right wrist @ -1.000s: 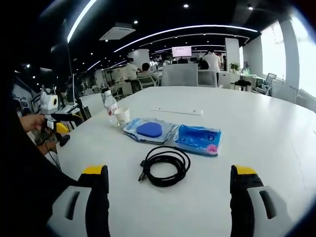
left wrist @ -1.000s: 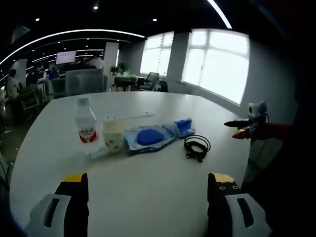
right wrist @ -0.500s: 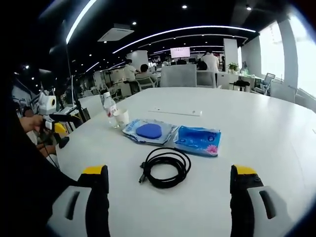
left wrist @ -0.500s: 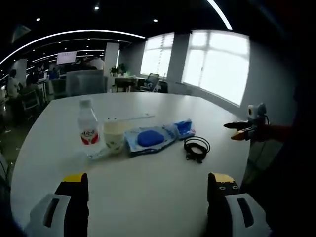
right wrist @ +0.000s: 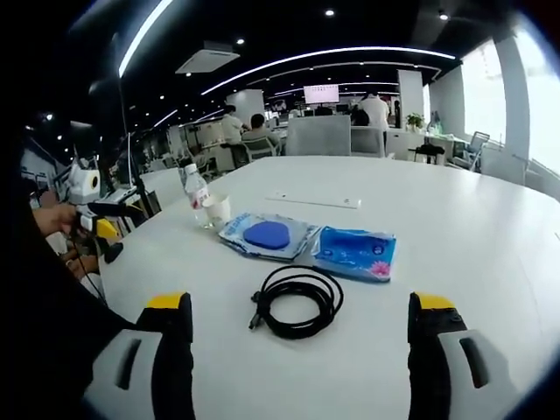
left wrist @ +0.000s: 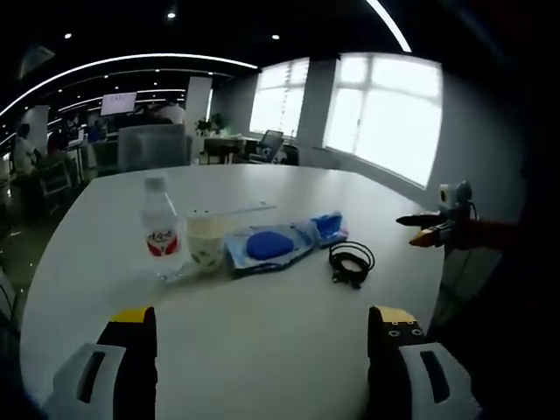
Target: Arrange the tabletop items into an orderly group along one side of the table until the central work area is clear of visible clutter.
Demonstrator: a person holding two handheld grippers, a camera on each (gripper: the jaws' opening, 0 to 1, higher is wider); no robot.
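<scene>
Both grippers, left gripper (left wrist: 259, 337) and right gripper (right wrist: 300, 319), hover spread wide, empty. In the right gripper view, coiled black cable (right wrist: 297, 300) lies at centre; blue plastic packets (right wrist: 308, 243) at twelve o'clock; clear water bottle (right wrist: 197, 194) and paper cup (right wrist: 216, 209) at ten o'clock on white table (right wrist: 455, 227).

I can read no text, brand or number from either view. The water bottle (left wrist: 159, 231) on the worktop (left wrist: 262, 332) carries a red and white label, but its print is too small and blurred for me to make out. Beside the bottle, the paper cup (left wrist: 205, 242) shows a faint pattern, not legible. The blue packets (right wrist: 354, 252) near the bottle bear markings I cannot resolve.
</scene>
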